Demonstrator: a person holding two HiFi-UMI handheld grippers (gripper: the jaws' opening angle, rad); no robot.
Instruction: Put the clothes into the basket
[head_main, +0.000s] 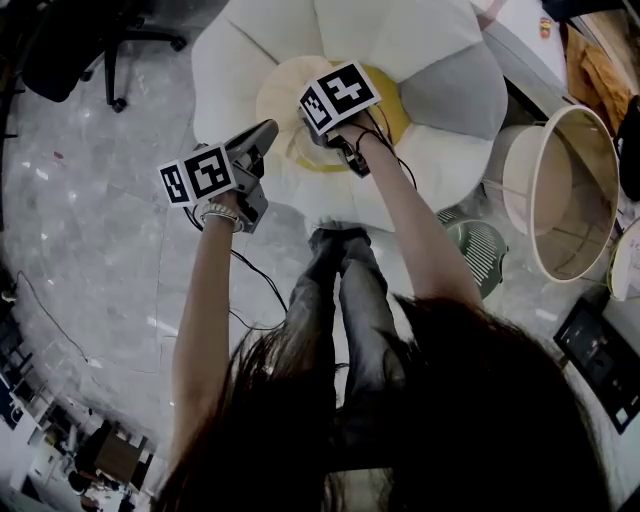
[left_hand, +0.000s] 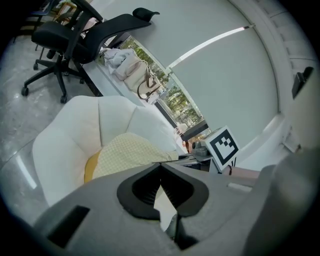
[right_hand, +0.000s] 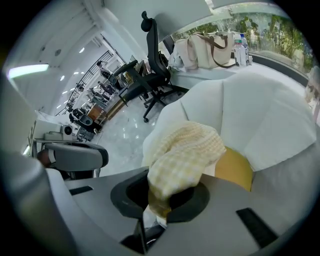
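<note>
At 12 o'clock, on white armchair (head_main: 400, 40): pale checked cloth (right_hand: 185, 150), bunched above yellow cushion (right_hand: 232, 167), not yet in basket (head_main: 520, 175).

Right gripper (right_hand: 159, 202): jaws clamped on a gathered fold of cloth.

Left gripper (left_hand: 160, 165): jaws pressed together at cloth's opposite edge, apparently nipping a thin margin.

Basket: at 3 o'clock, mouth in view, well apart from armchair.

Risks:
- thin left-side pinch likely to slip, leaving cloth hanging from one gripper
- loose hem liable to catch on basket rim, or on striped bin (head_main: 482, 250) between armchair and basket
- trailing cable (head_main: 255, 275) near the person's legs, possible tangle

Open room:
- bare floor from 8 to 10 o'clock
- office chair (head_main: 80, 40) at 11 o'clock, off the likely path
- tight quarters round basket at 3 to 4 o'clock
</note>
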